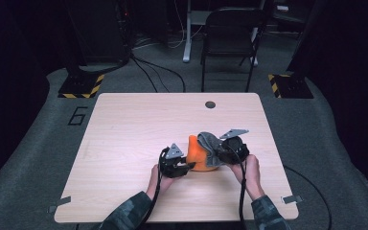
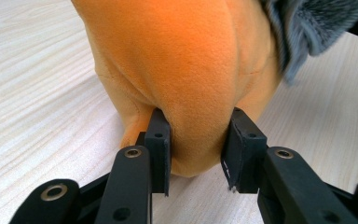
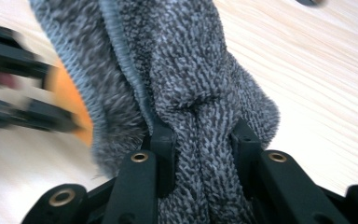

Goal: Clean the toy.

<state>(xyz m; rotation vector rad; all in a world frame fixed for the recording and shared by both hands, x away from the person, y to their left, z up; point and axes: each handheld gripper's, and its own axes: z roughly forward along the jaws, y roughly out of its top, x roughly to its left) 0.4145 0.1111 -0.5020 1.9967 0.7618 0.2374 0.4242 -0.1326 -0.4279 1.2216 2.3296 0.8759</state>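
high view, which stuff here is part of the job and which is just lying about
In the job: orange plush, pinched by the left gripper; grey cloth, clamped by the right gripper.
Lying about: folding chair, floor cables, table's round hole.

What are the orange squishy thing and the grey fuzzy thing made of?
The rounded orange plush object looks like soft velvety fabric with stuffing inside: it has a short matte nap and dents where the fingers pinch it. The grey fuzzy cloth looks like knitted or microfibre terry: speckled loops, a ribbed stitched edge, bunched folds.
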